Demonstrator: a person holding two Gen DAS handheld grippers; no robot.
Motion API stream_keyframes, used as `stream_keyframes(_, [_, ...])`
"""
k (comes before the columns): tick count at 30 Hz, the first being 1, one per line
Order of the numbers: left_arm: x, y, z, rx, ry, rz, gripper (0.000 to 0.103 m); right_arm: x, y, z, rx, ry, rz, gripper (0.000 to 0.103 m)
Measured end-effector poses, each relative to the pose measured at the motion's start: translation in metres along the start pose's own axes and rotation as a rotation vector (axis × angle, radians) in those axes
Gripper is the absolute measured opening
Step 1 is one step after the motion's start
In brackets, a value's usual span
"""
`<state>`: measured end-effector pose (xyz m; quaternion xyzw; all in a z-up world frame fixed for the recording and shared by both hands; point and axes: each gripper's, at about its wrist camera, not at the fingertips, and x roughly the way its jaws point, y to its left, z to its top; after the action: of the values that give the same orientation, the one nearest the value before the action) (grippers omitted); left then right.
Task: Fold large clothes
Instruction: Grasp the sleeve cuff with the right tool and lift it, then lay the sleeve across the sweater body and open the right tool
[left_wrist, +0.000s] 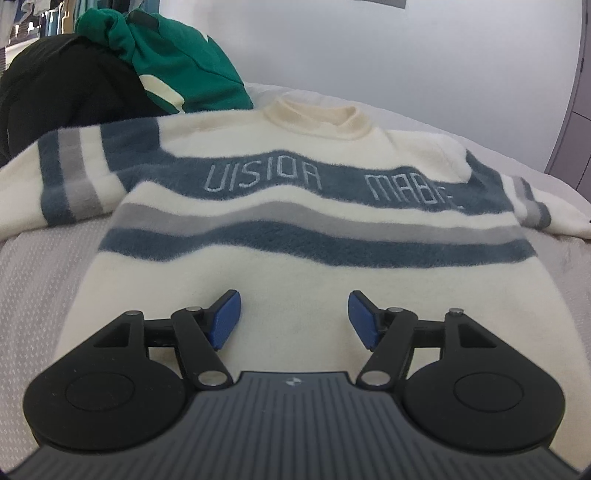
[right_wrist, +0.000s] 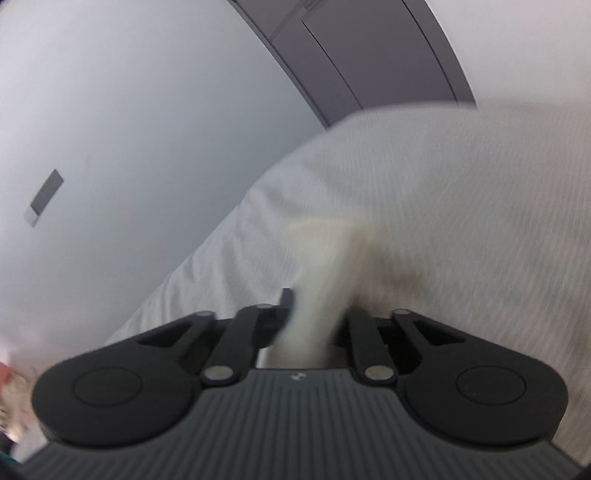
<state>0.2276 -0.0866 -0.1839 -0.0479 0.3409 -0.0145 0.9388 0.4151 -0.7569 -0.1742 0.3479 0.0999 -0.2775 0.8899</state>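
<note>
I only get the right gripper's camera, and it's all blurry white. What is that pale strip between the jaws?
Observer: The right gripper is shut on a cream strip of fabric; the left camera shows a cream sweater spread flat on the bed.
Operator: Is the sweater plain?
Observer: No, blue and grey stripes cross it, with lettering on the widest blue stripe.
Operator: And the other gripper?
Observer: The left gripper hangs open over the sweater's lower part, holding nothing.
</note>
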Motion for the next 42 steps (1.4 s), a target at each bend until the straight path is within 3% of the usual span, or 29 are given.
stream_keyframes(5, [-0.008,0.009,0.005,-0.056,0.021,-0.025,0.07,-0.018,0.023,0.028,-0.079,-0.06,0.008,0.009])
stream_keyframes(12, [-0.021,0.025,0.016,-0.101,0.035,-0.014,0.07,-0.067,0.101,0.052,-0.19,-0.118,0.103,0.009])
stream_keyframes(16, [-0.038,0.03,0.021,-0.07,0.003,-0.006,0.07,-0.114,0.163,0.051,-0.291,-0.141,0.21,0.009])
stream_keyframes(20, [-0.055,0.048,0.025,-0.113,-0.031,-0.035,0.07,-0.166,0.228,0.035,-0.405,-0.16,0.332,0.009])
stream_keyframes(26, [-0.076,0.083,0.031,-0.21,-0.058,-0.103,0.07,-0.253,0.306,-0.021,-0.545,-0.137,0.546,0.009])
stream_keyframes(32, [-0.105,0.113,0.038,-0.251,-0.169,-0.11,0.07,-0.322,0.36,-0.1,-0.715,-0.078,0.74,0.009])
stream_keyframes(36, [-0.124,0.14,0.045,-0.306,-0.252,-0.1,0.07,-0.37,0.377,-0.161,-0.805,-0.042,0.84,0.009])
stream_keyframes(42, [-0.145,0.185,0.048,-0.389,-0.326,-0.097,0.07,-0.43,0.38,-0.268,-0.928,0.016,0.915,0.009])
